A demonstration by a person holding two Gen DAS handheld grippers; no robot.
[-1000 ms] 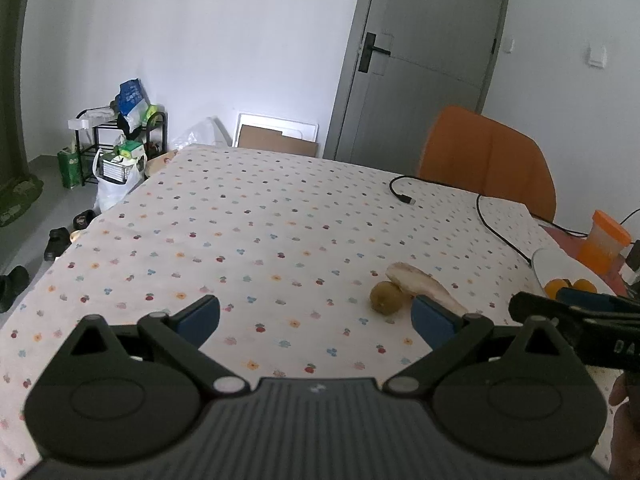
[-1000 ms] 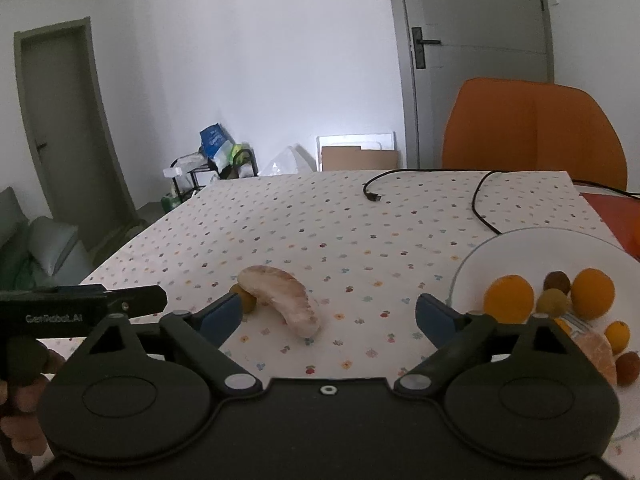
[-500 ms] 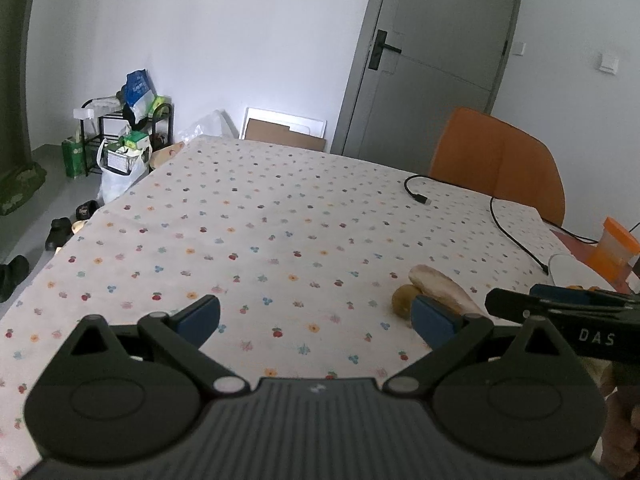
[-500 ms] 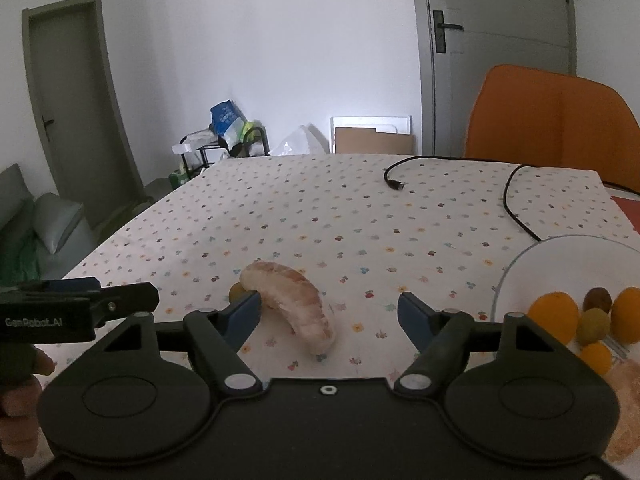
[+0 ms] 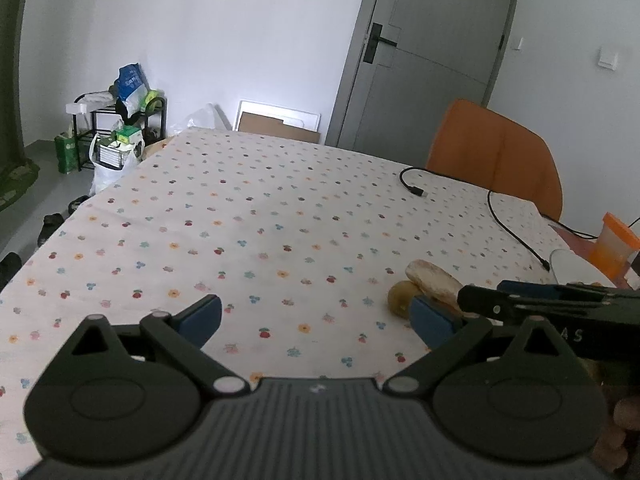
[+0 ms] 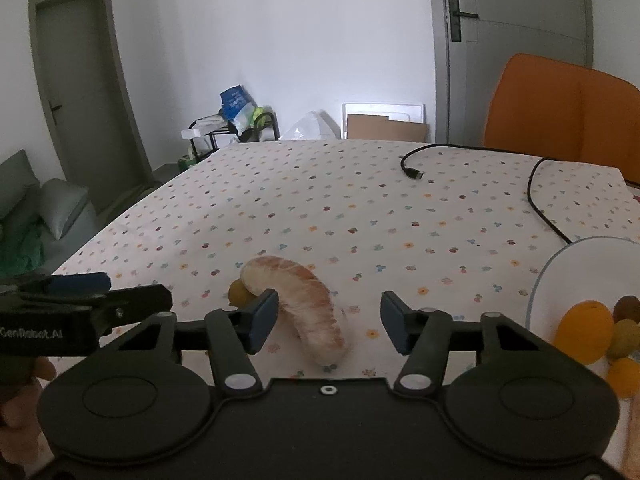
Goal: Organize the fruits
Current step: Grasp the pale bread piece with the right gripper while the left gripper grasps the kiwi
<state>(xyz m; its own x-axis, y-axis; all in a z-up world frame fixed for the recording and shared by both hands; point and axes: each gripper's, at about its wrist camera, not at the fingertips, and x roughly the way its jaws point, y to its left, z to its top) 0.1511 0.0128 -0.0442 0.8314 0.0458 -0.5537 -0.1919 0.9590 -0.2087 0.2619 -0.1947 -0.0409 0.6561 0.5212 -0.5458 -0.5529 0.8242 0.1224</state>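
A peeled pinkish pomelo segment (image 6: 300,304) lies on the dotted tablecloth, with a small green-brown kiwi (image 6: 239,294) touching its far left end. My right gripper (image 6: 328,318) is open, and its fingers stand on either side of the segment, the left pad close to it and no contact visible. My left gripper (image 5: 316,318) is open over bare cloth with nothing between its fingers. The kiwi (image 5: 400,298) and the segment (image 5: 434,282) sit just beyond its right finger. At the right, a white plate (image 6: 560,264) holds oranges (image 6: 586,330) and kiwis (image 6: 626,336).
A black cable (image 5: 500,208) snakes across the far right of the table. An orange chair (image 5: 492,152) stands behind it and an orange-lidded cup (image 5: 614,244) beside the plate. A person's hand holds each gripper handle. The table's left edge drops to the floor.
The right gripper has moved in on the pomelo segment, which now sits between its fingers, and its jaws have narrowed. The left gripper has shifted only slightly.
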